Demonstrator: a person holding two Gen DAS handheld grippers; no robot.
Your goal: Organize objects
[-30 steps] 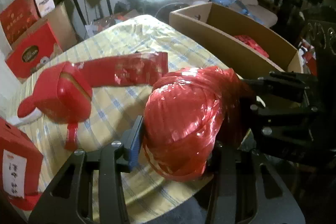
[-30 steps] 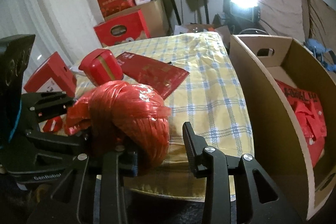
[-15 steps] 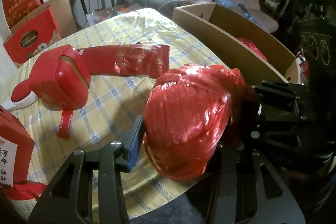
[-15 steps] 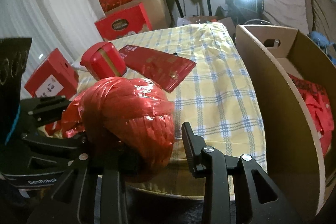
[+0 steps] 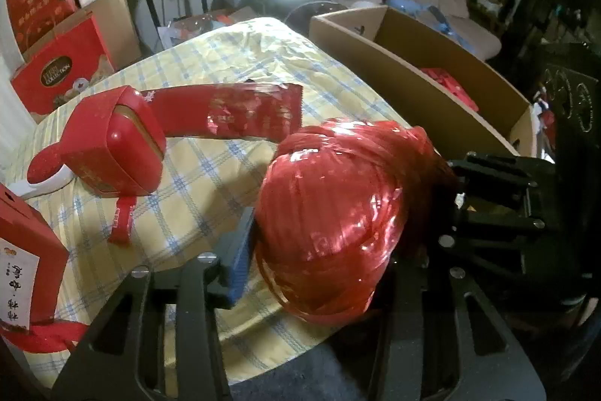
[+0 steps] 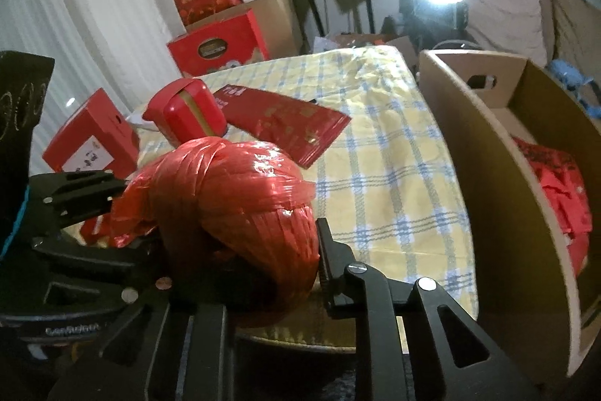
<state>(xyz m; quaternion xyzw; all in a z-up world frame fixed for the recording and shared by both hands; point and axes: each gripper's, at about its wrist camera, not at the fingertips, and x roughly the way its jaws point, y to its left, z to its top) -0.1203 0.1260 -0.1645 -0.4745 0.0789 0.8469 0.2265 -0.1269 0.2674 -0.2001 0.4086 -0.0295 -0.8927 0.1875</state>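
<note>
A red ball of shiny plastic twine (image 5: 338,213) sits at the near edge of the table, gripped from two sides. My left gripper (image 5: 319,258) is shut on it: the blue pad presses its left side and the other finger is hidden behind it. My right gripper (image 6: 251,262) comes from the opposite side with its jaws closing. Its right fingertip (image 6: 323,243) touches the ball (image 6: 233,205), and its left finger is hidden under it. In the right wrist view the left gripper (image 6: 75,213) shows at the left. The right gripper (image 5: 488,194) appears at the right of the left wrist view.
On the yellow checked cloth (image 5: 188,205) lie a red tin (image 5: 112,153), a flat red packet (image 5: 233,111) and a red carton (image 5: 22,250). An open cardboard box (image 6: 488,194) with red items (image 6: 556,183) inside stands right of the table. Stacked red boxes stand behind.
The right gripper's right finger has moved in from a clear gap until it meets the ball. The ball and the left gripper have stayed where they were.
</note>
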